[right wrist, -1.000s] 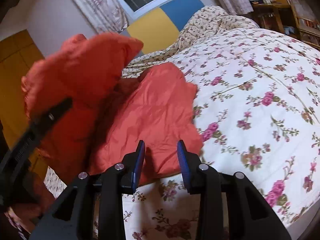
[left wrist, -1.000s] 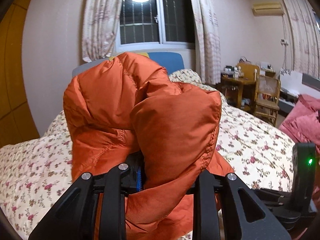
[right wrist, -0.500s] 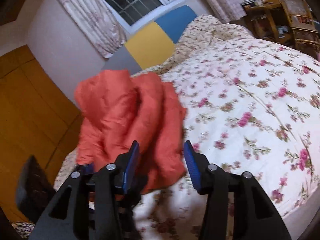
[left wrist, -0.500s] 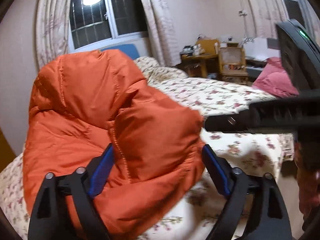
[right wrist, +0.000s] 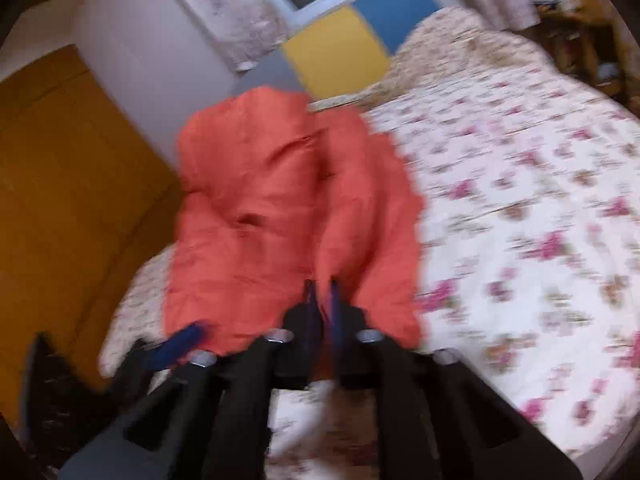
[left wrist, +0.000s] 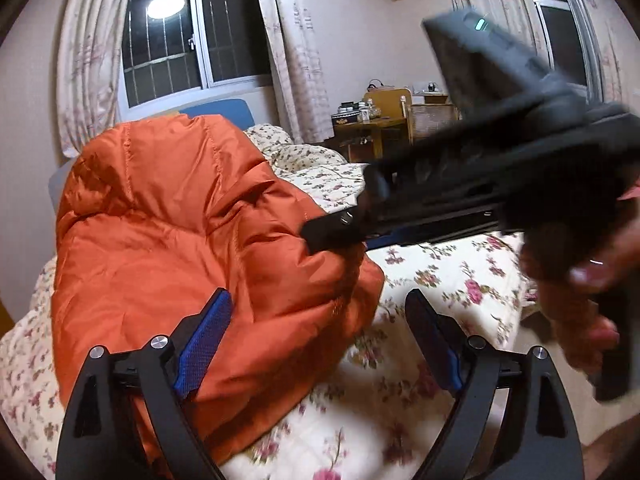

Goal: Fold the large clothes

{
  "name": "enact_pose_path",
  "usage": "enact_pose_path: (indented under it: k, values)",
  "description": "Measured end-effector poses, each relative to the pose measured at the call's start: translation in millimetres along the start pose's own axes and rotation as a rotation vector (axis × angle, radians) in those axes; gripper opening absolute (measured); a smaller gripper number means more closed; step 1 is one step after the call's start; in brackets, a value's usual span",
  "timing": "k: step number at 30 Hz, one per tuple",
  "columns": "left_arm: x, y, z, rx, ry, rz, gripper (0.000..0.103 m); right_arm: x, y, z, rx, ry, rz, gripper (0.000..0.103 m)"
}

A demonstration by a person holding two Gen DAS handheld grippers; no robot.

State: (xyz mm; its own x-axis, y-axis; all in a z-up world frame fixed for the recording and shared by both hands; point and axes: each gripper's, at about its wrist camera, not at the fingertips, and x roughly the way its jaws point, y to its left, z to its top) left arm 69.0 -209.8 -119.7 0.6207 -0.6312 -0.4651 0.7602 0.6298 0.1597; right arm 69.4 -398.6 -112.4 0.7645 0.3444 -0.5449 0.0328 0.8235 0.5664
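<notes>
A puffy orange jacket (left wrist: 180,220) stands bunched in a heap on the floral bedspread (left wrist: 440,280). My left gripper (left wrist: 320,300) is open wide. The jacket's lower right part bulges between its fingers, and the left blue pad (left wrist: 204,344) lies against the fabric without pinching it. In the left wrist view my right gripper (left wrist: 320,236) reaches in from the right, its tip on a fold of the jacket, with a person's hand (left wrist: 580,292) on its handle. The blurred right wrist view shows the right gripper (right wrist: 323,288) shut on the near edge of the jacket (right wrist: 260,208).
The bed (right wrist: 520,200) stretches off to the right under the floral cover. A yellow and blue headboard (right wrist: 336,48) and a window with curtains (left wrist: 192,40) stand behind. A wooden desk and chair (left wrist: 380,128) are at the far right, an orange-brown wardrobe (right wrist: 60,180) at the left.
My left gripper opened, let go of the jacket and sank lower. The right gripper came across and closed on the jacket's edge. The jacket now slumps on the bed.
</notes>
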Motion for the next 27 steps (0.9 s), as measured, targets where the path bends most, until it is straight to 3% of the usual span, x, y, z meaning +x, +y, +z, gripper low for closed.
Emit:
enact_pose_path:
  k: [3,5,9,11,12,14,16,18,21,23,25,26,27]
  values:
    - [-21,11,-6,-0.024,-0.005,0.004,0.087,7,-13,-5,0.034,0.015,-0.044,0.002]
    - [-37,25,-10,-0.063,-0.023,0.046,0.087,19,-15,-14,0.001,0.029,-0.086,0.001]
    - [-56,71,-13,-0.188,-0.076,0.254,0.087,20,-24,-21,0.053,0.011,-0.058,0.004]
    - [-55,109,-16,-0.326,-0.057,0.354,0.087,15,-25,-17,0.065,0.007,-0.023,0.012]
    - [-52,125,-17,-0.387,-0.044,0.373,0.087,11,-24,-14,0.066,-0.007,-0.015,0.027]
    - [-43,158,-21,-0.518,-0.026,0.405,0.087,-8,-19,-6,0.055,-0.085,-0.002,0.038]
    - [-28,183,-23,-0.634,-0.002,0.374,0.087,-19,-11,4,0.036,-0.133,0.053,0.040]
    - [-15,193,-22,-0.704,0.003,0.303,0.087,-21,-1,15,0.012,-0.147,0.104,0.049]
    - [-5,186,-22,-0.694,0.010,0.236,0.087,-2,17,36,-0.039,-0.122,0.147,0.062]
    - [8,173,-15,-0.649,0.041,0.174,0.088,24,21,50,-0.062,-0.067,0.108,0.061]
    - [13,165,-9,-0.585,0.048,0.203,0.090,57,24,58,-0.050,0.031,0.082,0.041]
    - [16,164,-9,-0.582,0.049,0.199,0.091,67,26,61,-0.051,0.059,0.085,0.025]
    - [17,163,-9,-0.589,0.050,0.200,0.092,69,30,62,-0.063,0.057,0.081,0.018]
